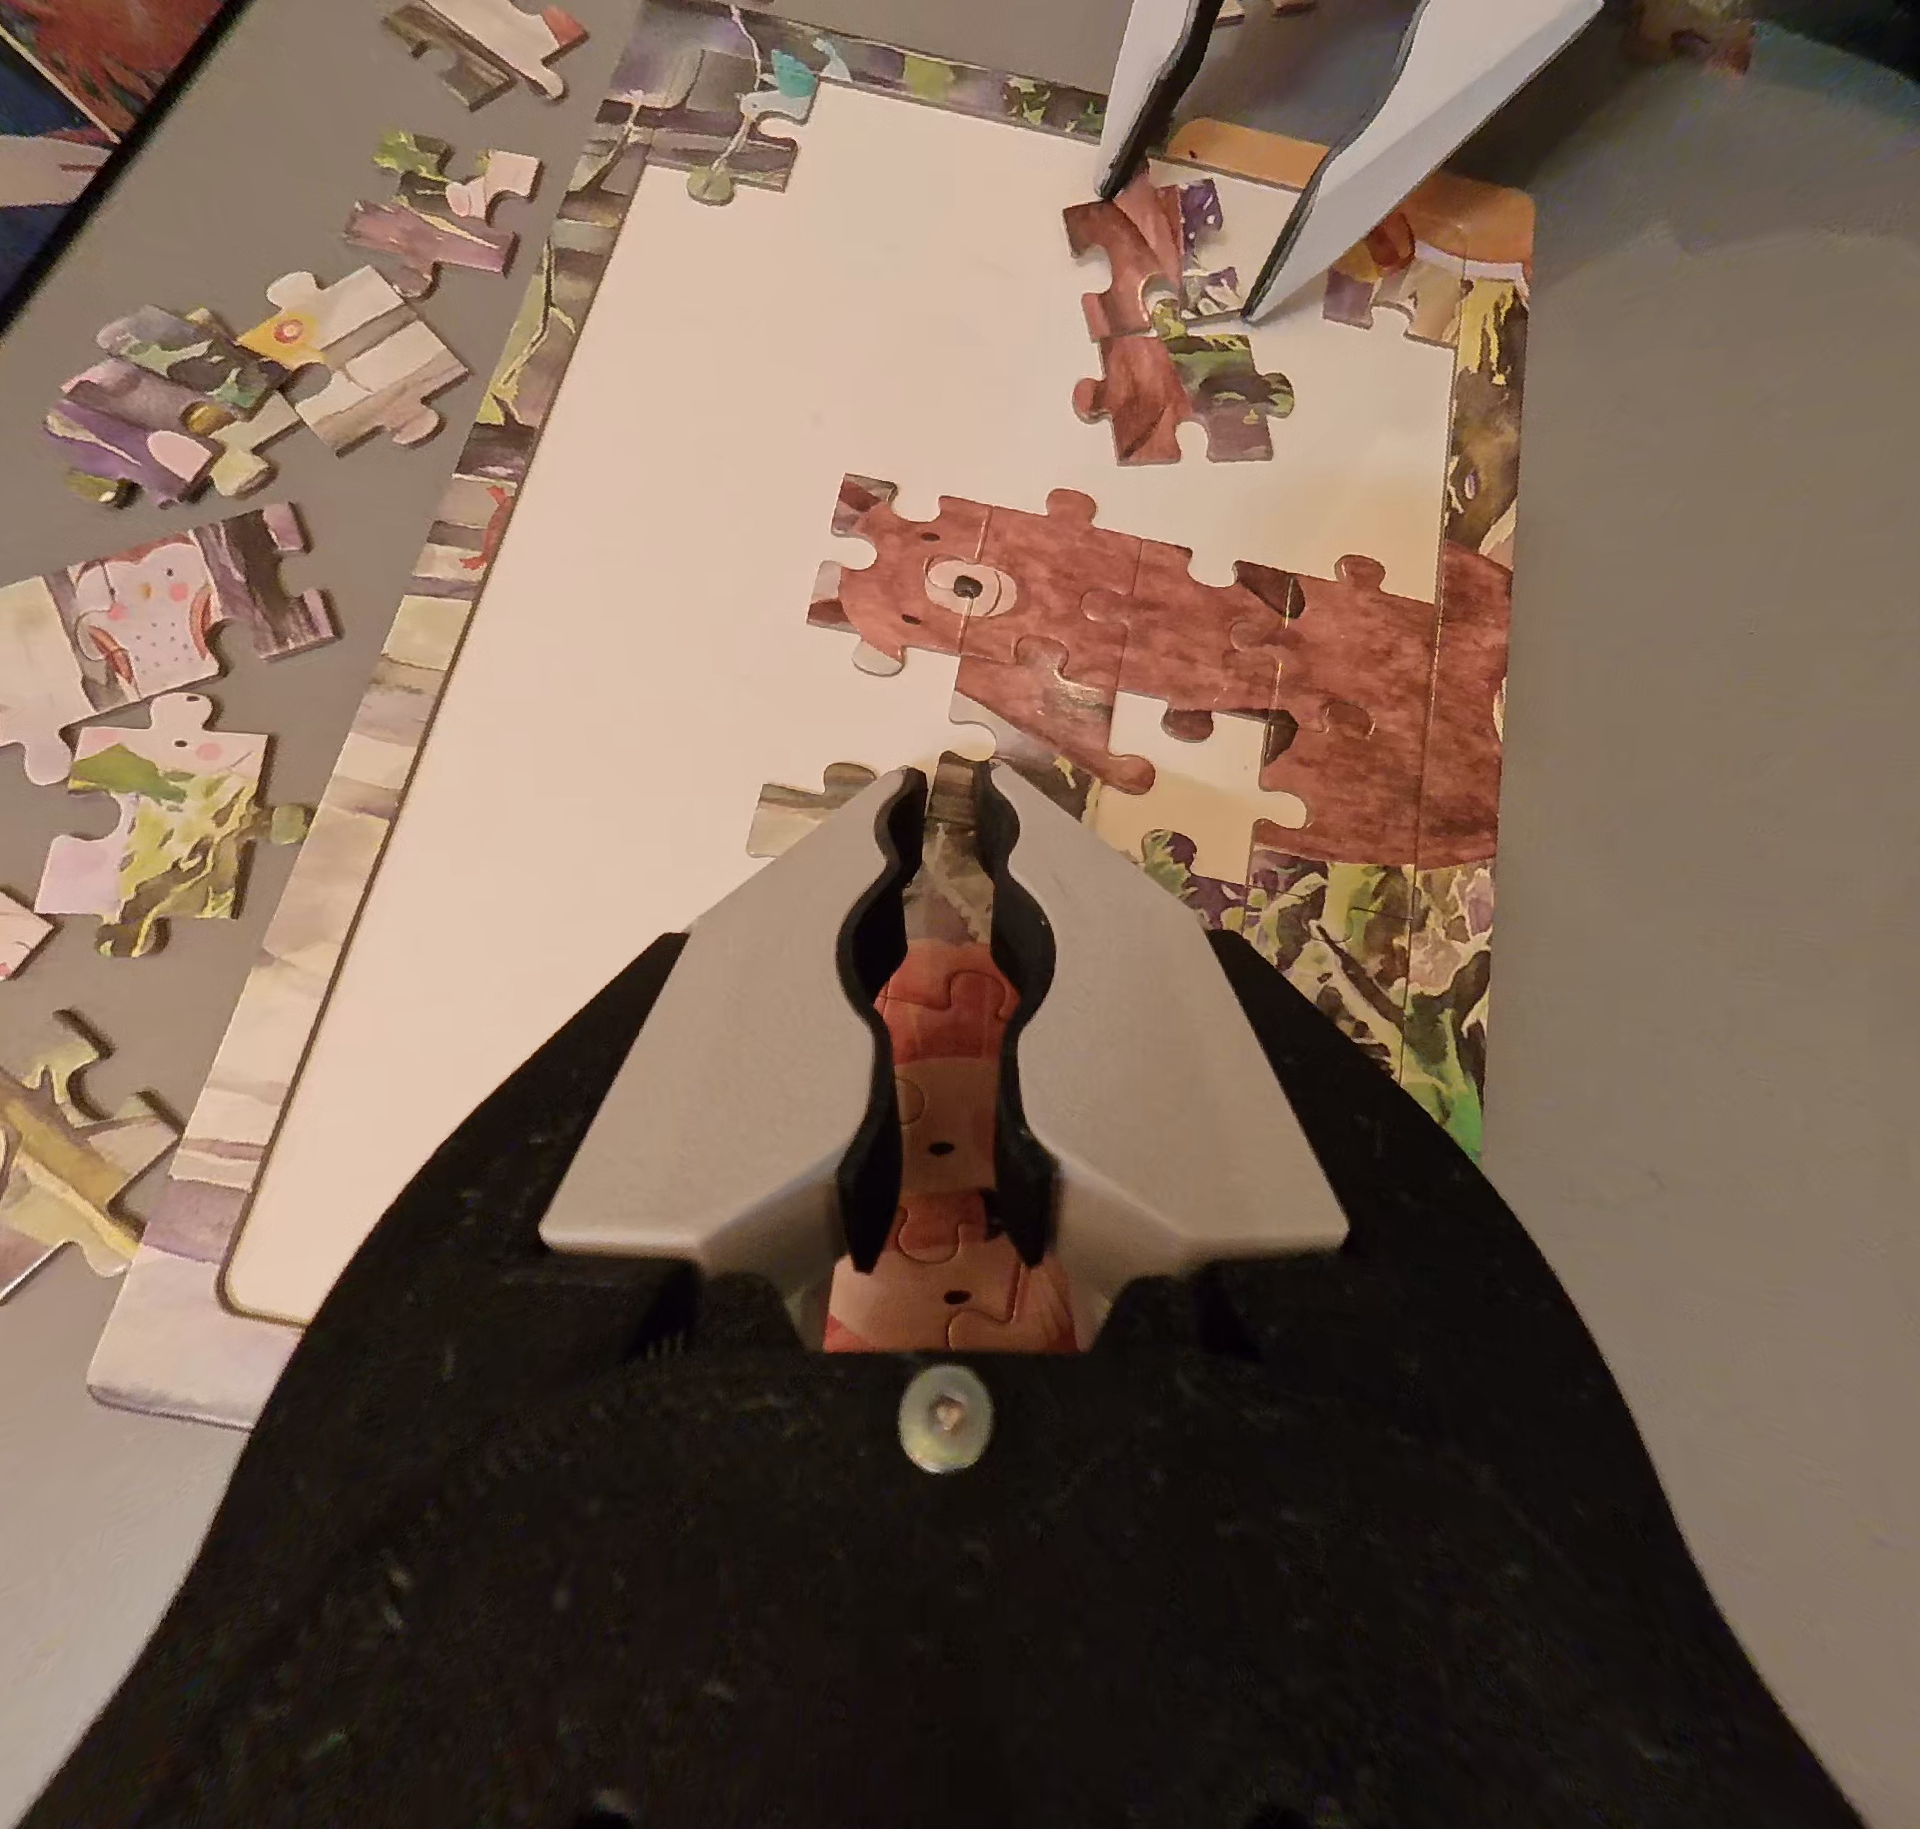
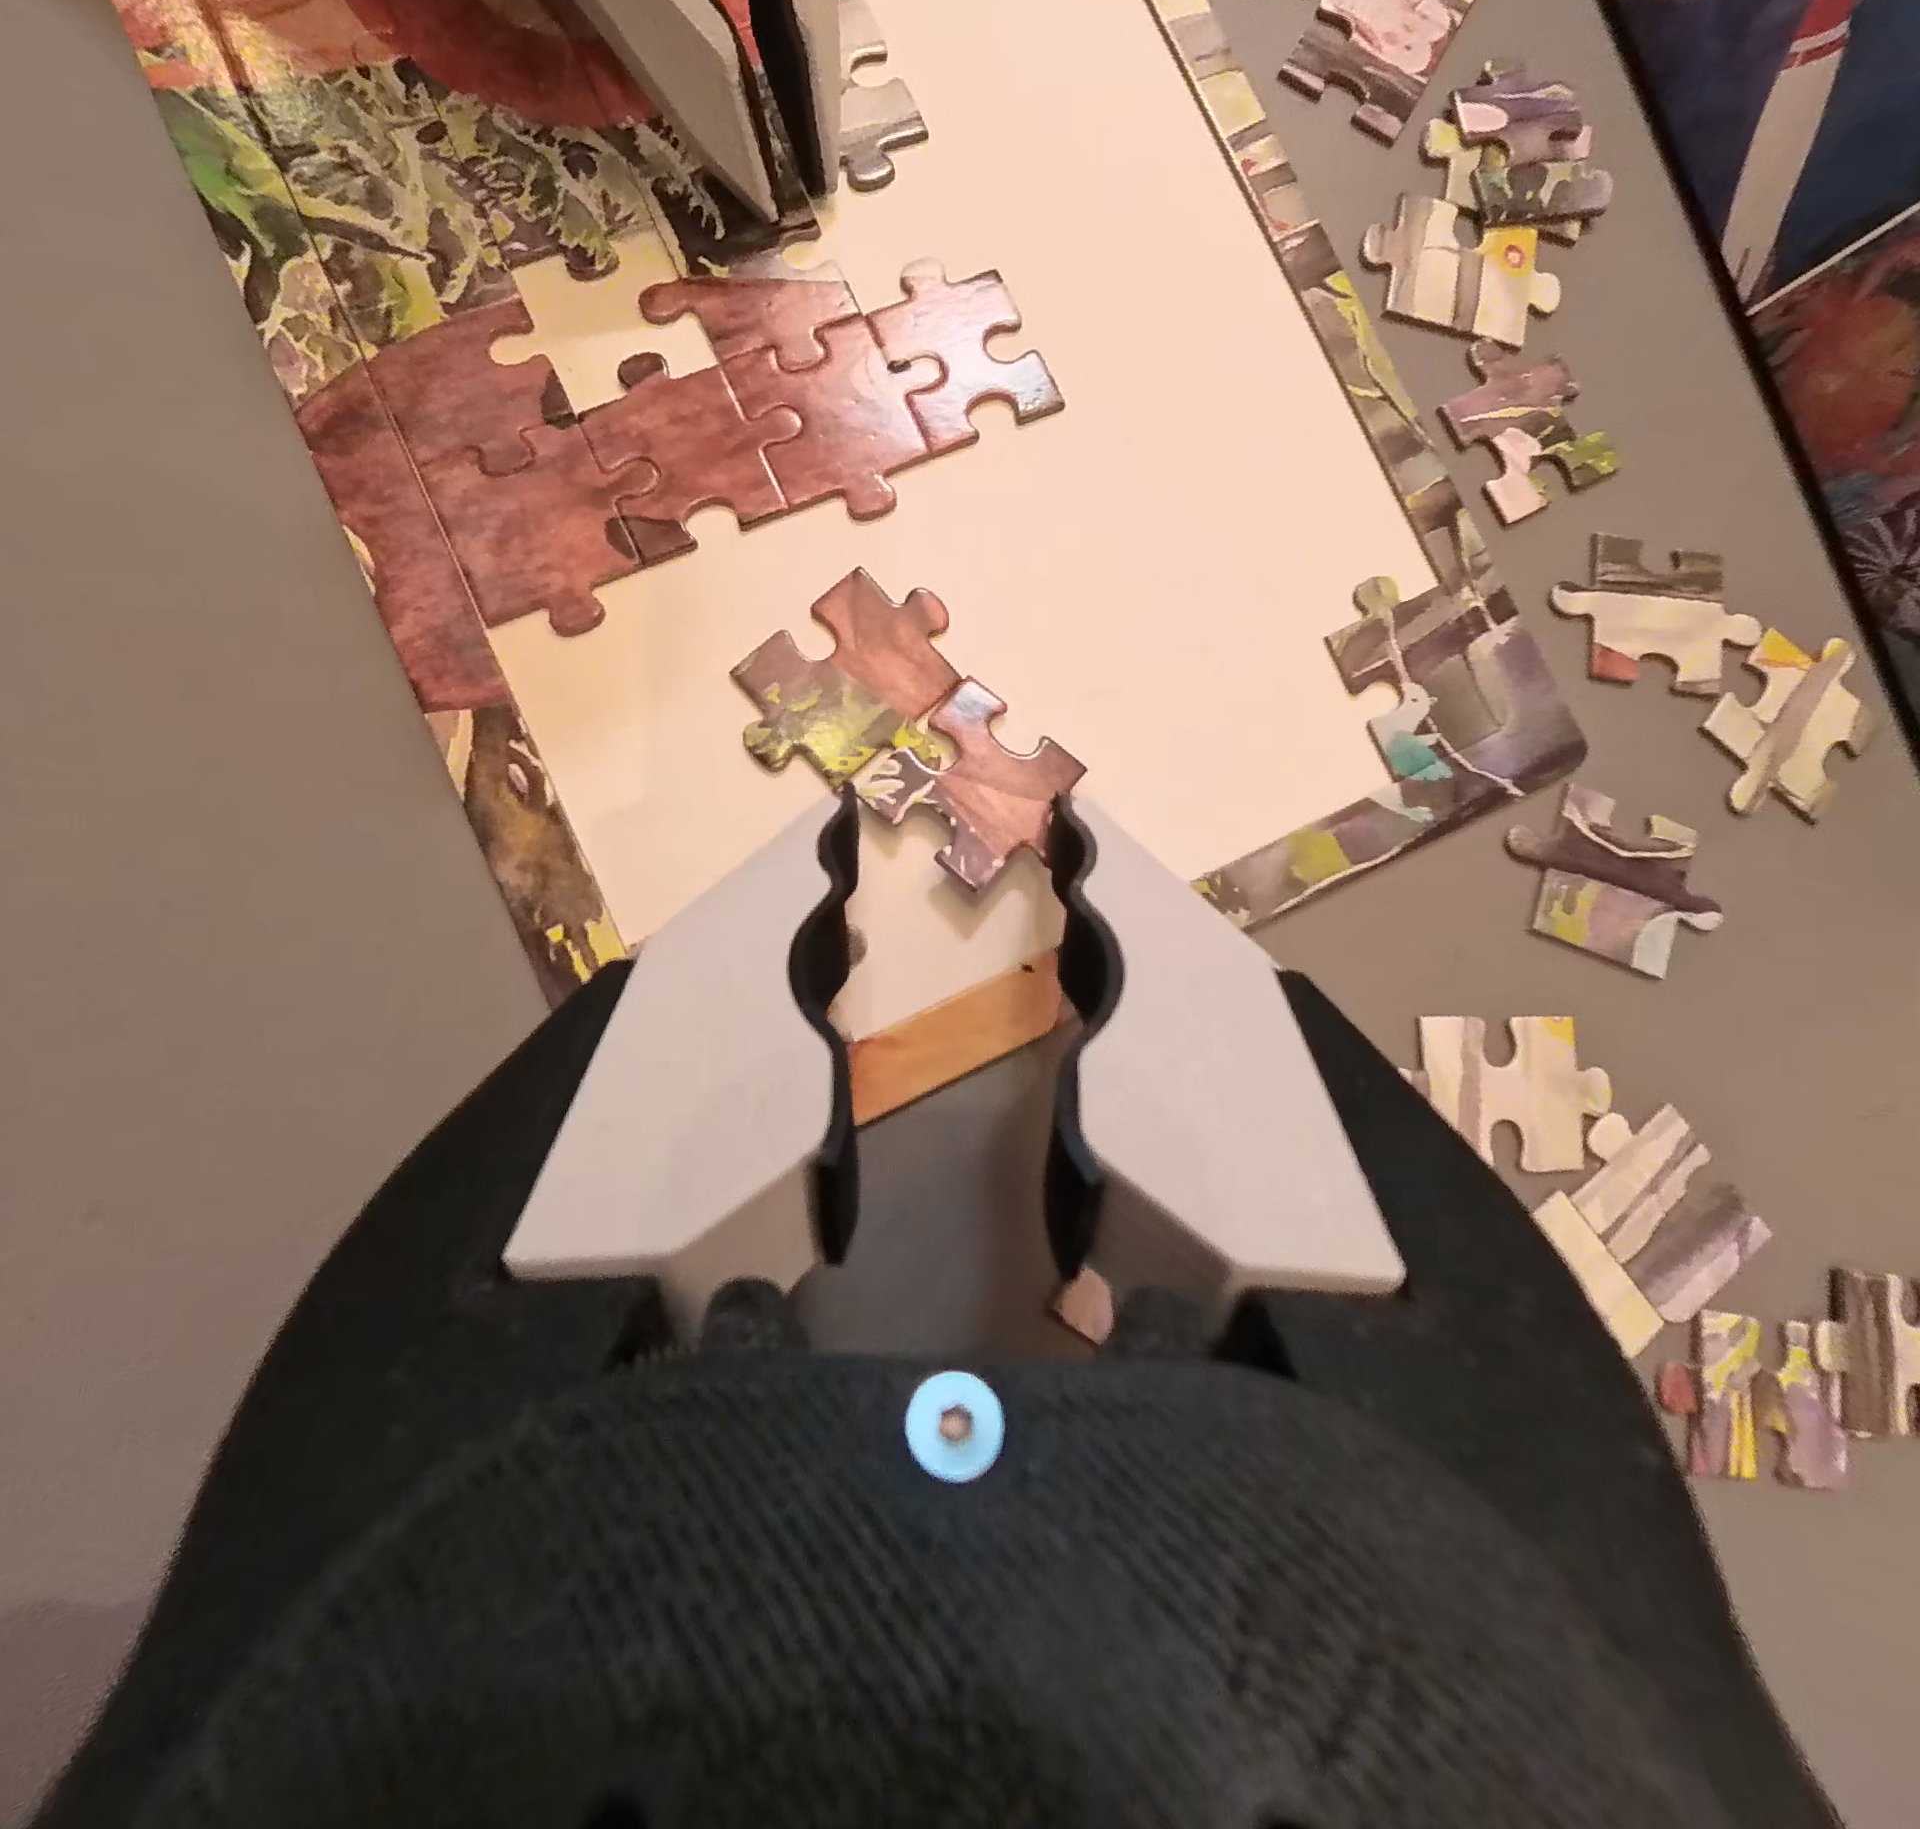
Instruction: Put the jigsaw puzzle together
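The puzzle board (image 1: 727,532) has a white bare middle and a printed border. A joined brown bear section (image 1: 1143,626) lies on its right side and also shows in the right wrist view (image 2: 727,408). My left gripper (image 1: 958,771) is shut, with only a thin gap, its tips down on the pieces at the lower edge of that section, beside a grey piece (image 1: 805,813). My right gripper (image 2: 954,797) is open, and its fingers straddle the near end of a small joined cluster of brown, green and purple pieces (image 2: 904,730) lying loose on the board (image 2: 1091,532).
Several loose pieces (image 1: 208,377) lie on the grey table left of the board; they appear at the right in the right wrist view (image 2: 1507,325). A colourful picture panel (image 1: 104,3) lies along the table's far edge. Joined corner pieces (image 1: 707,106) sit in the board's far left corner. The grippers' ends are close to 12 centimetres from one another.
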### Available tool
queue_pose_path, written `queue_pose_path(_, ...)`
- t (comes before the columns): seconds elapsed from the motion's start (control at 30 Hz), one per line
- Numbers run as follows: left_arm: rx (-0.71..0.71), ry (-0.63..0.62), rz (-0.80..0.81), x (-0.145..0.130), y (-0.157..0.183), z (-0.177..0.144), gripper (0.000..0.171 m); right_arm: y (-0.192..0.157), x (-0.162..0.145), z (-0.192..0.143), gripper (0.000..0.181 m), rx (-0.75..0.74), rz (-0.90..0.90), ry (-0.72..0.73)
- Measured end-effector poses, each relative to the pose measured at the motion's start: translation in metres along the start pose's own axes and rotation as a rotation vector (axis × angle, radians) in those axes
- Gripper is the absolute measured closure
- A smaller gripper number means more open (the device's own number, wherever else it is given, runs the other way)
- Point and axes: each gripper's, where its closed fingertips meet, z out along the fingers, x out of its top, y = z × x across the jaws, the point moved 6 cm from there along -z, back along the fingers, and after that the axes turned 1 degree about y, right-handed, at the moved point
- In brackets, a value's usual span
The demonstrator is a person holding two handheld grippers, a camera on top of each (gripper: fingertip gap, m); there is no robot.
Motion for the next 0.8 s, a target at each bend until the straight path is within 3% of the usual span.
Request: queue_pose_path(0.8, 0.000, 0.000, 0.000, 0.0000, 0.0000, 0.0000, 0.162, -0.0011, -0.0010, 0.0004, 0.146, 0.006, 0.000, -0.008)
